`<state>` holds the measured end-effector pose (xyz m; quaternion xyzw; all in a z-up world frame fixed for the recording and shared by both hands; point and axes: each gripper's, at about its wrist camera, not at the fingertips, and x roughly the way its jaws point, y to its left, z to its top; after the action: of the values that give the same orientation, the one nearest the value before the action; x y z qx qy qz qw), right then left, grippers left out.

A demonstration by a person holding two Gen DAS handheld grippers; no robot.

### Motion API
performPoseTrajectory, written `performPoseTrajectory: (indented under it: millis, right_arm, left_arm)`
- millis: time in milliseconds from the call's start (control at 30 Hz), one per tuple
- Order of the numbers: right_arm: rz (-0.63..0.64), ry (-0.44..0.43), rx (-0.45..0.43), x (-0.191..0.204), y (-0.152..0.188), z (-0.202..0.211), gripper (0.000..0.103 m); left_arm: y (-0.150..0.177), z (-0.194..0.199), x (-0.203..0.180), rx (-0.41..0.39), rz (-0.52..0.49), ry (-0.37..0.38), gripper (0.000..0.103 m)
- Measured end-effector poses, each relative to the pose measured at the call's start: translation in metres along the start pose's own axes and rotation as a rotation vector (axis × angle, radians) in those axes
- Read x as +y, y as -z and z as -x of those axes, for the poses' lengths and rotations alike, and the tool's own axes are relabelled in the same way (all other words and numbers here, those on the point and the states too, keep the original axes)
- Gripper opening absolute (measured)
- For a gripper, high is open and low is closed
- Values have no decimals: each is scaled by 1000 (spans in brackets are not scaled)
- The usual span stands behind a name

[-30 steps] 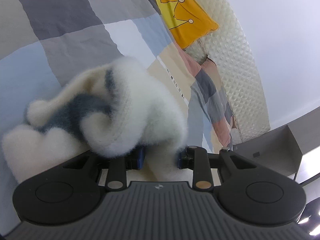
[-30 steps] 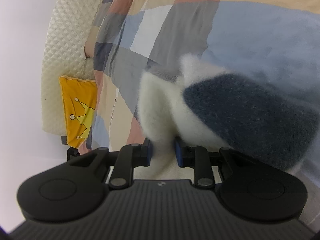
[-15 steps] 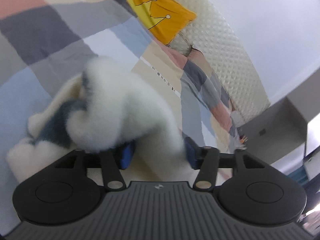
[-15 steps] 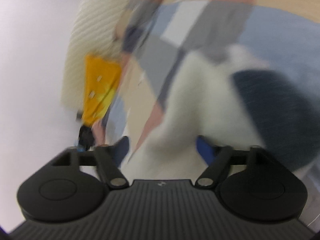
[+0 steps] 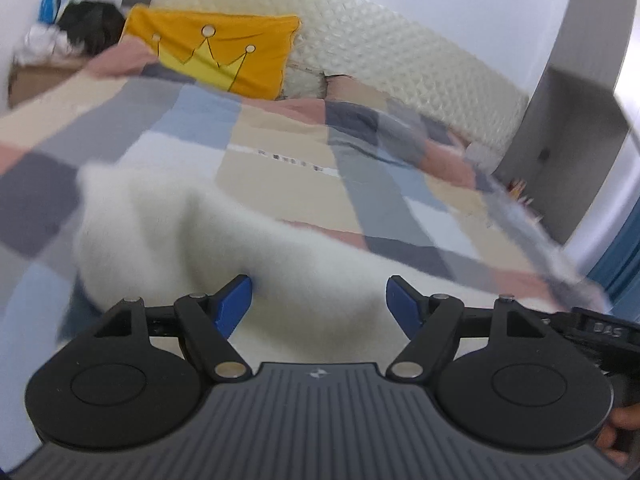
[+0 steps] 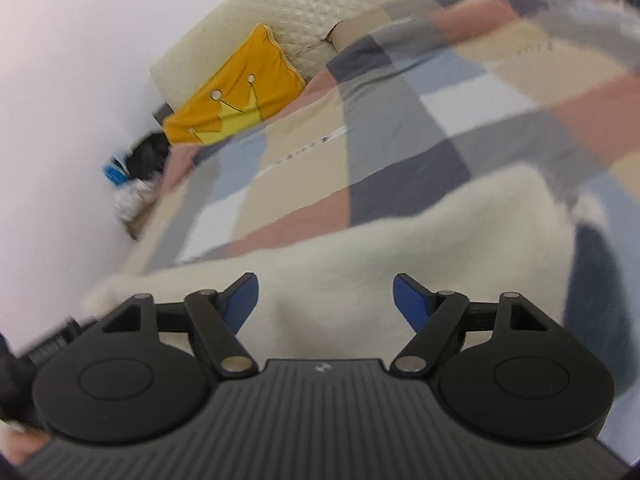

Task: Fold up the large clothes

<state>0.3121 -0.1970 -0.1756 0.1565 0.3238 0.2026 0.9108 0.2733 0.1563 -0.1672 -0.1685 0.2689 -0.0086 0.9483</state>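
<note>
A fluffy white garment point(image 5: 168, 236) with dark blue patches lies on the patchwork bedspread point(image 5: 280, 148). My left gripper point(image 5: 319, 300) is open, its blue fingertips point(image 5: 236, 300) spread wide just above the white fleece and holding nothing. In the right wrist view the same garment point(image 6: 400, 248) spreads under my right gripper point(image 6: 325, 300), which is also open and empty. A dark blue part of the garment point(image 6: 600, 280) shows at the right. Both views are motion-blurred.
A yellow crown pillow point(image 5: 216, 52) leans on the quilted cream headboard point(image 5: 380, 52). Dark and white clutter point(image 5: 80, 28) sits by the bed's far left corner. A grey cabinet point(image 5: 572, 152) stands right of the bed. White wall behind.
Both grippers were shut on the fluffy garment a second ago; they have opened wide and let it go. Both have drawn back and tilted up, so the garment lies lower on the bed.
</note>
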Motion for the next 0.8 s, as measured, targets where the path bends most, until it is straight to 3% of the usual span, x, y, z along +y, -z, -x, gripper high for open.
performPoseTrajectory:
  millis: [133, 467, 667, 800]
  right_arm:
    - [91, 92, -27, -4, -3, -10, 69]
    - [150, 176, -12, -15, -14, -49, 66]
    - [192, 204, 14, -17, -20, -63, 66]
    - [214, 237, 12, -18, -22, -69, 65]
  left_arm:
    - [-5, -24, -3, 0, -52, -53, 78]
    - [-23, -65, 16, 67, -111, -135, 78]
    - [-39, -96, 37, 112, -100, -128, 78]
    - [-33, -112, 57, 160, -31, -97, 78]
